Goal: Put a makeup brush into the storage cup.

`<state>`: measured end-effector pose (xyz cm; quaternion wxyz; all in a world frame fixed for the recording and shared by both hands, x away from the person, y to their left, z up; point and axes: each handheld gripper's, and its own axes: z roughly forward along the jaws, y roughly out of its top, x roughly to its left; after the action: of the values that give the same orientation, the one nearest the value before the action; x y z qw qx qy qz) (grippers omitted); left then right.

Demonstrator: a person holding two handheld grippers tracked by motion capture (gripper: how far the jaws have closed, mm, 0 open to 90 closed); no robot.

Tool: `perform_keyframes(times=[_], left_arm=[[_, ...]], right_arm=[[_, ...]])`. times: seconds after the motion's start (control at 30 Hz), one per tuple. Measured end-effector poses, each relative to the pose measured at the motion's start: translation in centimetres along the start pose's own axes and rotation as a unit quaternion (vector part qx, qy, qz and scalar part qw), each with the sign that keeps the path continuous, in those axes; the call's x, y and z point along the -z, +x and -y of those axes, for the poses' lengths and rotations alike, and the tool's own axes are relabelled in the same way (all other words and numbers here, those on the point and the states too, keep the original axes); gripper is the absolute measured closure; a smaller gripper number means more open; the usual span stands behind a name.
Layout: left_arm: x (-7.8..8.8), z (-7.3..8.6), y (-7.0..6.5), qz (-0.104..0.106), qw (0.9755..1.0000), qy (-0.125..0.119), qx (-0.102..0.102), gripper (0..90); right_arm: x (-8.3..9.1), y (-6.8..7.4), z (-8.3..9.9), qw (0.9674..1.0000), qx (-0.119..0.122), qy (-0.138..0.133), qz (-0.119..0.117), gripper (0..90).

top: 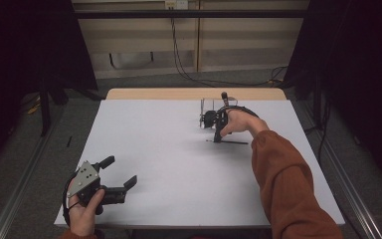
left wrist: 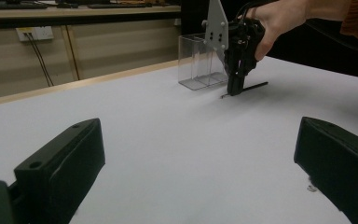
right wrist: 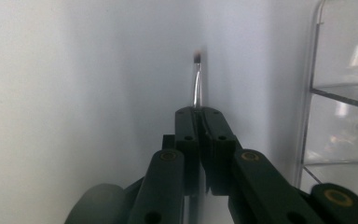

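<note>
Pinched together on the handle of a thin makeup brush, the jaws of the right gripper leave no gap in the right gripper view; the metal ferrule and dark bristle tip stick out beyond them. No earlier picture bears on how the jaws came to this.

The brush lies flat on the white table, its black handle trailing out to the right of the right gripper in the high view. The gripper points steeply down onto it.

Just beside it, toward the far edge of the table, stands a clear acrylic organiser with upright dividers, seemingly empty.

The left gripper rests near the table's near-left corner, well apart from the work, its jaws spread wide with nothing between them.

Judgement: the step in hand is the pick-up, with the grasp made and the lift not yet begun. The next move likely calls for raising the brush clear, tipping it upright and lowering it into one compartment without knocking the light organiser.
</note>
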<state>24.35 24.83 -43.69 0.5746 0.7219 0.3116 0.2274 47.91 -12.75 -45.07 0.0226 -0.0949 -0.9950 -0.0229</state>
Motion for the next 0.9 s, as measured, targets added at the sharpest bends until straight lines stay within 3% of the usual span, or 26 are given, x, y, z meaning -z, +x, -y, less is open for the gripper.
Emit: perform_keyframes(times=[0.43,0.57,0.9], left_arm=[[0.0,0.0,0.1,-0.002,1.0000,0.002,0.002,1.7],[0.0,0.0,0.1,-0.002,1.0000,0.001,0.001,1.7],[-0.1,0.0,0.1,-0.002,1.0000,0.002,0.000,1.7]], right_arm=[[0.0,0.3,0.1,0.9999,-0.009,-0.005,0.011,86.3],[0.3,0.4,0.2,0.9999,-0.015,-0.005,0.004,86.3],[2.2,0.7,0.9,0.9977,-0.043,-0.053,0.007,86.3]])
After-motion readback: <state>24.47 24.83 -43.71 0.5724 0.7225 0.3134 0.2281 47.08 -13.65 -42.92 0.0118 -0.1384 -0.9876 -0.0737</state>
